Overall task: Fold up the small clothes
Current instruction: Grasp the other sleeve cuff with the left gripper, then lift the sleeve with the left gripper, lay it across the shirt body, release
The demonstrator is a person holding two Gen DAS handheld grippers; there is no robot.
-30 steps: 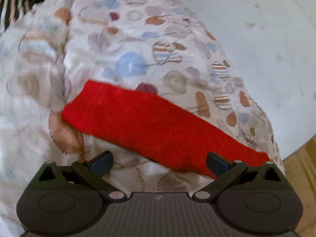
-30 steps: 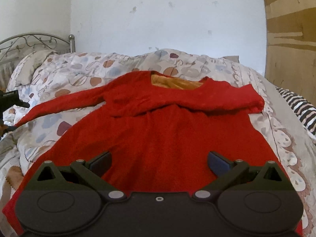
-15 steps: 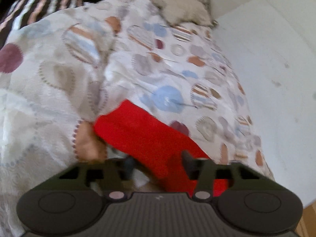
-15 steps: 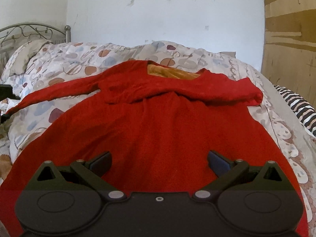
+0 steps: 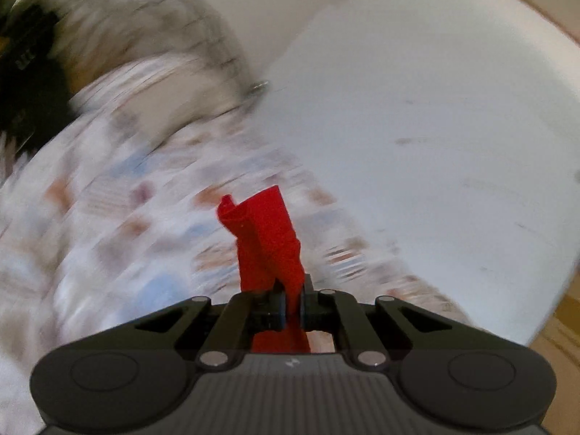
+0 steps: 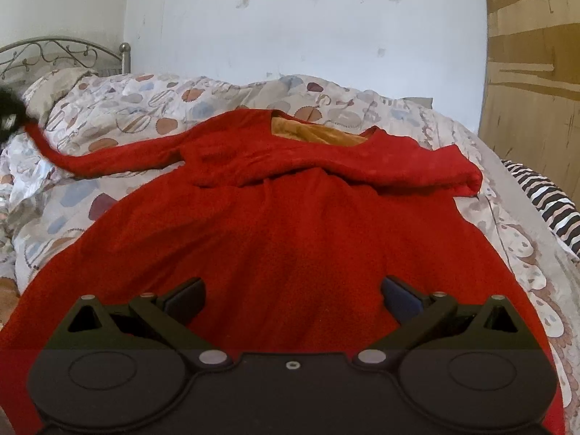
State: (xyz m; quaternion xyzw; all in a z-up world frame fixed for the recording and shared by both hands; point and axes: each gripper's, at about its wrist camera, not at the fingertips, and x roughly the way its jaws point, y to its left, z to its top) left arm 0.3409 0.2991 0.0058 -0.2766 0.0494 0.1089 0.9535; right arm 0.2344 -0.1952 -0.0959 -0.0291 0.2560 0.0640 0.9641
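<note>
Two grippers work over one red garment [image 6: 290, 239] that lies spread on a bed, its body flat on the patterned quilt [image 6: 224, 98] with the neckline, showing an orange lining, toward the far white wall [image 6: 308, 21]. The garment's sleeve on the right of the picture is folded across the chest, its fold ending near the quilt's edge beside a striped cloth [image 6: 547, 199].

In the left wrist view, the left gripper [image 5: 293, 306] has just been closing and now stands clenched on the cuff end of the other sleeve [image 5: 266, 239]: the red cloth is pinched between the two pads and stands up from them in a crumpled, twisted strip above the quilt. Everything behind it is heavily blurred, so the quilt pattern and the metal headboard [image 5: 203, 36] appear only as streaks.

The right wrist view shows the same sleeve stretched from the shoulder out to the left edge of the picture, where its tip rises off the quilt into a dark shape, the left gripper [image 6: 9, 117].

The right gripper [image 6: 291, 299] is released, its jaws spread wide apart over the lower part of the garment, with red cloth visible between them and nothing pinched. A pillow [image 6: 54, 83] rests against the headboard at the far left.
</note>
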